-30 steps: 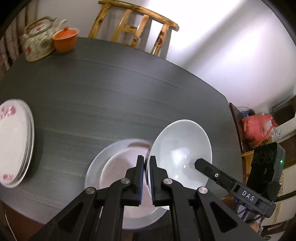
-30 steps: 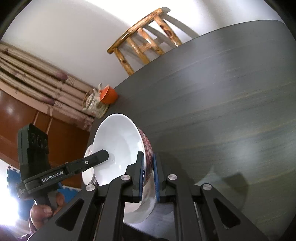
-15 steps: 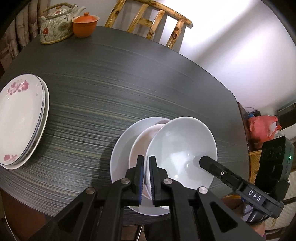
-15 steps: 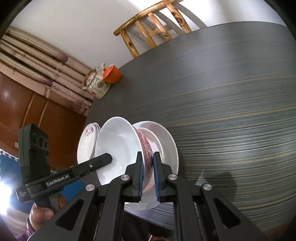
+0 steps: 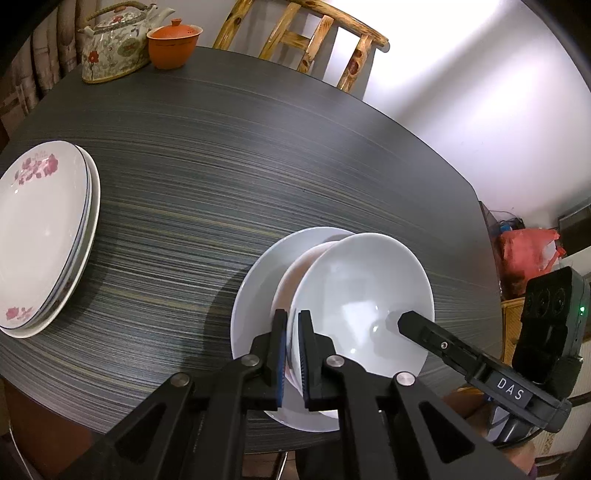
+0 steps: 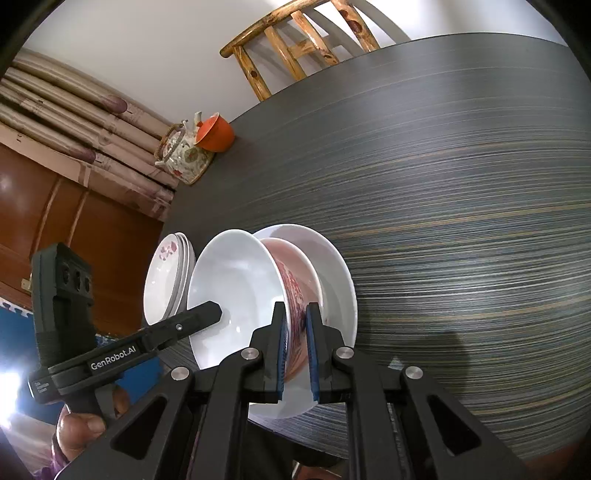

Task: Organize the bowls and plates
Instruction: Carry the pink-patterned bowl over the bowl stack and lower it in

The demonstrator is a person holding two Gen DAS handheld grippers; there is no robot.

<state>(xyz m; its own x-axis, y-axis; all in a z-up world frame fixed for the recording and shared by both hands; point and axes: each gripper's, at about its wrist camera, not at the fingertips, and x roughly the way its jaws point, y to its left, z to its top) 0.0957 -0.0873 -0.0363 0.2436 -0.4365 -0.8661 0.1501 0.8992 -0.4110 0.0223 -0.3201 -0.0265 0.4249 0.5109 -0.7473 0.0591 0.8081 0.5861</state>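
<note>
A white bowl [image 5: 364, 295] with a red pattern on its outside sat low and right of center in the left wrist view. It was held by both tools at once, tipped over a larger white bowl [image 5: 255, 291] that rested near the table's close edge. A pinkish surface [image 5: 310, 258] showed between the two, perhaps a third dish nested in the lower one; the views did not settle this.

The left tongs [image 5: 292, 345], at the bottom center of that view, were closed on the bowl's near rim, which passed between the blue pads. In the right wrist view the right tongs [image 6: 295, 341], at lower center, were closed on the opposite side, pinching the patterned wall of the same bowl [image 6: 236, 291]. The larger bowl [image 6: 336, 280] lay just behind it.

At the left edge of the left wrist view, well apart from the bowls, lay a stack of flowered plates [image 5: 44, 229]. A floral teapot [image 5: 114, 44] and an orange lidded cup [image 5: 173, 42] stood together in the upper left, at the far side of the dark striped table [image 5: 258, 155]. A wooden chair [image 5: 299, 33] stood beyond the table at the top center.

The step in hand looked like nesting the bowl into the one beneath, with the plates already stacked. The next move would call for levelling the bowl, lowering it until it seated, and only then releasing both grips, since a tilted release could let it slide or chip.
</note>
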